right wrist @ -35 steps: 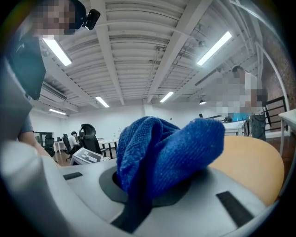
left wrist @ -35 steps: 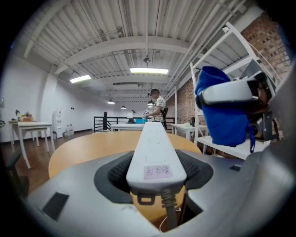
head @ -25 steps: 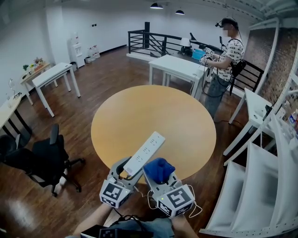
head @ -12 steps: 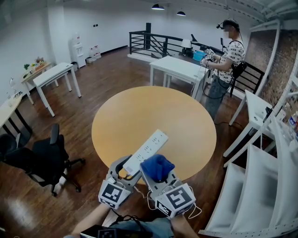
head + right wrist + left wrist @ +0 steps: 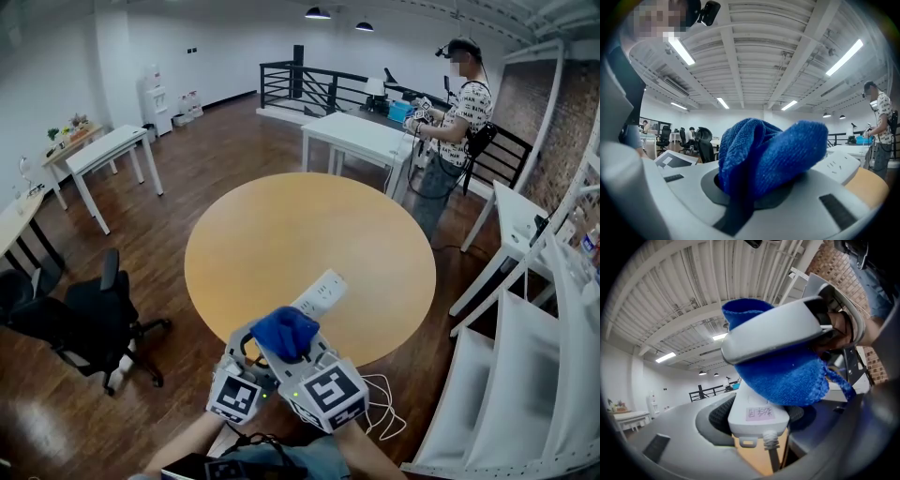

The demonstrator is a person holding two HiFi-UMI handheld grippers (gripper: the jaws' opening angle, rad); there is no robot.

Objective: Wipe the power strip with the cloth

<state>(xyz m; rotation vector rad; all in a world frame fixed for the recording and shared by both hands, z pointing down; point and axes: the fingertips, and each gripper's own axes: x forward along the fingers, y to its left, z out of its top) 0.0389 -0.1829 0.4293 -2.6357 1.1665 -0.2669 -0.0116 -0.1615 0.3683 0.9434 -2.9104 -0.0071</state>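
Cloth (image 5: 284, 330) now leftward over power strip (image 5: 321, 289)

Two claws are showing: one left claw (image 5: 759, 420) and one right claw (image 5: 754, 183). One power strip (image 5: 319, 292) and one cloth (image 5: 284, 330) are appearing with them. One round bench (image 5: 309, 234) is standing in the middle. Around it white benches (image 5: 108, 150) are standing, probably four, though the far-left one is running off the edge. One office chair (image 5: 94, 319), one person (image 5: 459, 103) and two ceiling lamps (image 5: 317, 13) are also showing.
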